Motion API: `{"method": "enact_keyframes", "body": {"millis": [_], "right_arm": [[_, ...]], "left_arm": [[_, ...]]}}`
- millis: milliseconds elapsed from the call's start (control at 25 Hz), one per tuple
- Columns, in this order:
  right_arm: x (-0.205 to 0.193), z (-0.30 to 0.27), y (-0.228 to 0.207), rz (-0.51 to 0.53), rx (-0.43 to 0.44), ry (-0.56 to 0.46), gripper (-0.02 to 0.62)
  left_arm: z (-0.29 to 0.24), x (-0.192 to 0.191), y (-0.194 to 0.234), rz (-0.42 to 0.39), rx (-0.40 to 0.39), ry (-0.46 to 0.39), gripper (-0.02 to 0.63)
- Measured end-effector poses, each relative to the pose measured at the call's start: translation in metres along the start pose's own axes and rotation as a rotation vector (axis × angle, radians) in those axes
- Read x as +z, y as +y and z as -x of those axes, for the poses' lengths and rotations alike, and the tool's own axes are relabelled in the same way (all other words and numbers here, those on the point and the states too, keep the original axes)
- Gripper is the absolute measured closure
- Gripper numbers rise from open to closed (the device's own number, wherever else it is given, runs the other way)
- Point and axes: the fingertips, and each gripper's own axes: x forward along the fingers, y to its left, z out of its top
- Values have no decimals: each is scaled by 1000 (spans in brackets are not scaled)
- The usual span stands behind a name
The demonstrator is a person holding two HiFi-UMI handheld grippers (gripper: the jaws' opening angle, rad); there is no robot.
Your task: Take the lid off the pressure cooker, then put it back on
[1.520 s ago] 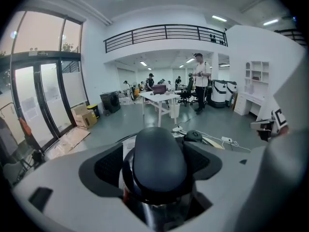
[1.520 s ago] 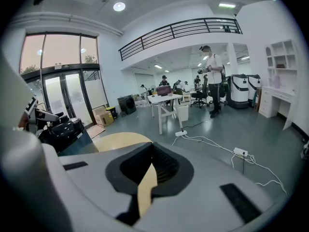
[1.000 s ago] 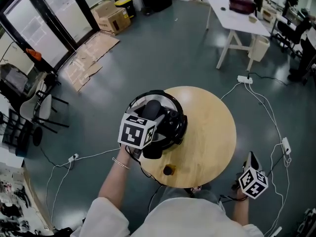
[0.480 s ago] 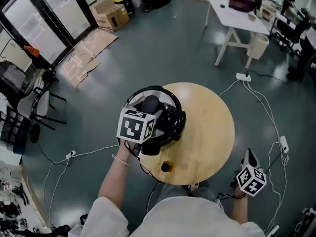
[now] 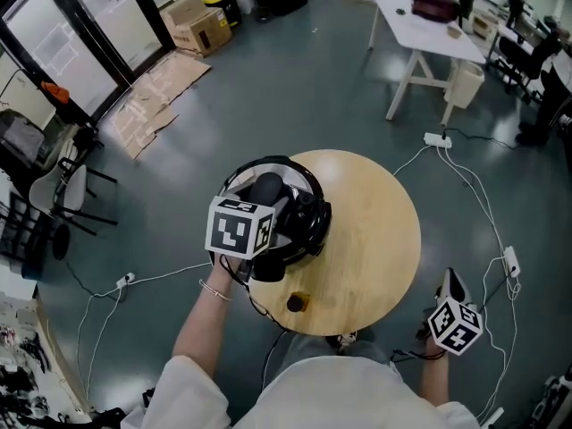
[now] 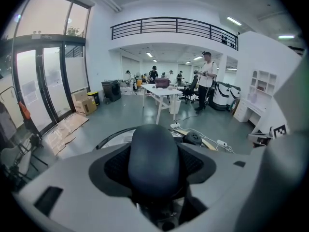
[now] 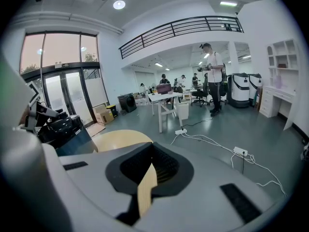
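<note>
The black pressure cooker [image 5: 302, 220] stands on the left part of a round wooden table [image 5: 375, 239]. My left gripper [image 5: 266, 206] reaches over it, marker cube toward me. In the left gripper view its jaws [image 6: 154, 178] are shut on the lid's dark rounded handle [image 6: 153, 153], which fills the space between the pads. The cooker's rim [image 6: 113, 135] curves behind the handle. My right gripper [image 5: 454, 286] hangs low beside the table's near right edge, away from the cooker. Its jaws [image 7: 147, 187] are shut with nothing in them, only a sliver of table showing between them.
A small dark round object [image 5: 294, 302] lies near the table's front edge. Cables and a power strip [image 5: 438, 139] trail over the floor to the right. A white table [image 5: 429, 29] stands at the back right, cardboard boxes [image 5: 201, 29] at the back left, a chair [image 5: 63, 195] at the left.
</note>
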Motion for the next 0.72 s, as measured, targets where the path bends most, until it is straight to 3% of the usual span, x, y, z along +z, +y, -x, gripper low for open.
{"method": "enact_keyframes", "body": {"millis": [720], "right_arm": [[11, -1, 4, -14, 49, -28, 594]], "left_arm": [[26, 23, -3, 27, 42, -70, 331]]}}
